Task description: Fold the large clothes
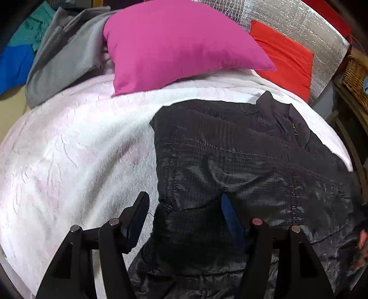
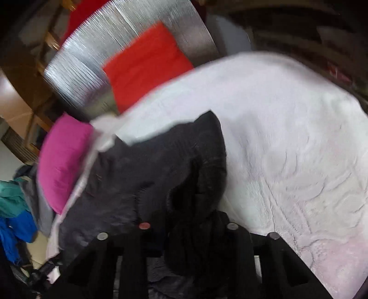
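A black quilted jacket [image 1: 241,161] with a zipped collar lies spread on the white bedspread [image 1: 80,149]. In the left wrist view my left gripper [image 1: 184,214] stands open low over the jacket's left edge. One finger is over the bedspread, the other over the fabric, and neither pad presses on it. The right wrist view is blurred. There the jacket [image 2: 138,174] is bunched into a thick fold rising from between the jaws of my right gripper [image 2: 191,232]. The jaws stand narrow on that fold, and dark cloth hides the pads.
A pink pillow [image 1: 179,46] and a red pillow [image 1: 283,62] lean on a silver padded headboard [image 1: 287,18]. A grey garment [image 1: 64,62] and teal and blue clothes [image 1: 20,46] are piled at the bed's far left. A wicker basket [image 1: 356,76] stands beside the bed.
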